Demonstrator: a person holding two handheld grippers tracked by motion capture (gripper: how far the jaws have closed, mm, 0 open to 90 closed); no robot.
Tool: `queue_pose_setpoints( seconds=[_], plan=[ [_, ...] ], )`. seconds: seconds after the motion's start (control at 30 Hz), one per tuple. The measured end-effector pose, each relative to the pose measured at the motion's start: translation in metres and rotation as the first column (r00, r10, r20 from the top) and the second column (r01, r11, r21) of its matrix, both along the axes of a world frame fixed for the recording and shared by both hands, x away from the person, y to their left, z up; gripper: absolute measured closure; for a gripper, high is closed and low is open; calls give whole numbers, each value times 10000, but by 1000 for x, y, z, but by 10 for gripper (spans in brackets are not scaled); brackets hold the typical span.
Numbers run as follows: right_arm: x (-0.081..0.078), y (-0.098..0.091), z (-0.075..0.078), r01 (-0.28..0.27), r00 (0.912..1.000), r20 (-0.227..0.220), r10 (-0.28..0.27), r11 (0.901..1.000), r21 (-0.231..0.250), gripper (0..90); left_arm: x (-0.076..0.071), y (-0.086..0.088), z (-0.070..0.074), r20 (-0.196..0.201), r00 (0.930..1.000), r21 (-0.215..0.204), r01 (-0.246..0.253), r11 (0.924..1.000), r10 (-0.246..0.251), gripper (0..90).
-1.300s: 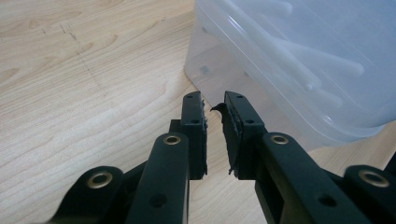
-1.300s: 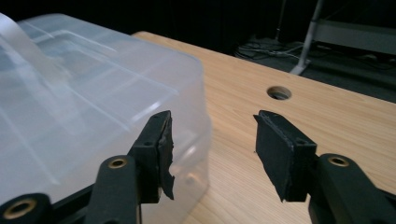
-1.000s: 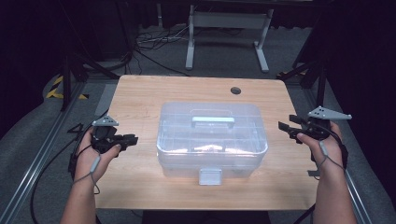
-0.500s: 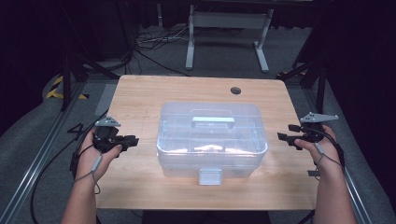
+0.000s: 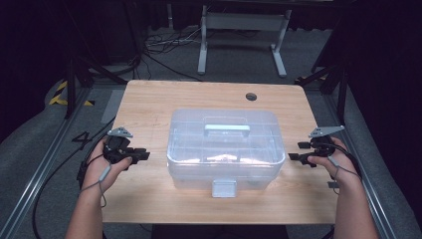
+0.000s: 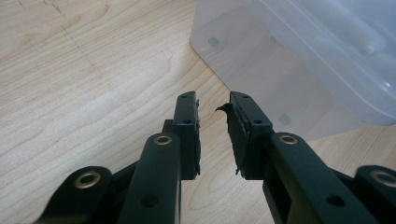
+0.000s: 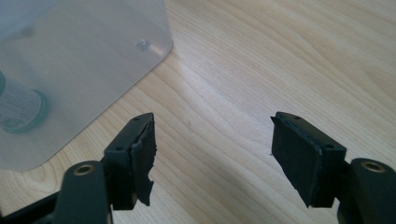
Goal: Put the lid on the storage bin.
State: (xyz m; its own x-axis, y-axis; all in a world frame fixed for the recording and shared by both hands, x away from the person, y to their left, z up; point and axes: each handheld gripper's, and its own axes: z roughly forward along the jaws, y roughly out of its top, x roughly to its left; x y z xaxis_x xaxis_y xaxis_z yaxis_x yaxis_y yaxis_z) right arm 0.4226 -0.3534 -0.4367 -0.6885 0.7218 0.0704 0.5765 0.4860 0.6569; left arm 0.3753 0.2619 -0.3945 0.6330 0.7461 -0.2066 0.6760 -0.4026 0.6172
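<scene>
The wooden surface [image 5: 149,107] carried a clear lidded box [image 5: 224,144] at its centre, front latch toward six o'clock, apparently placed so both hands could reach either end. The left tool [image 5: 142,155] waited at nine o'clock of the box, just beside its wall, jaws slightly parted and gripping nothing. The right tool [image 5: 296,152] sat at three o'clock, jaws spread wide and empty, seemingly ready to close on that end. Compared with a second earlier, the right tool had dropped lower toward the surface; the left had barely shifted.
</scene>
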Motion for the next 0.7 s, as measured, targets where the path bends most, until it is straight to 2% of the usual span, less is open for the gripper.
queue_pose_setpoints(
  seconds=[0.17,0.3,0.5,0.7],
  plan=[
    [2,5,-8,-399,9991,-146,399,9992,-1,306,2,0,-7,-269,9996,99,72,9999,-69,718],
    [4,11,-16,-715,9967,-407,700,9968,-366,305,4,-1,-10,-409,9991,172,103,9998,-96,711],
    [4,21,-22,-1281,9898,-665,1261,9914,-258,312,4,-2,-13,-557,9983,131,153,9998,-146,692],
    [3,24,-22,-1485,9874,-584,1467,9886,-264,309,5,-2,-14,-577,9982,166,200,9997,-190,674]
  ],
)
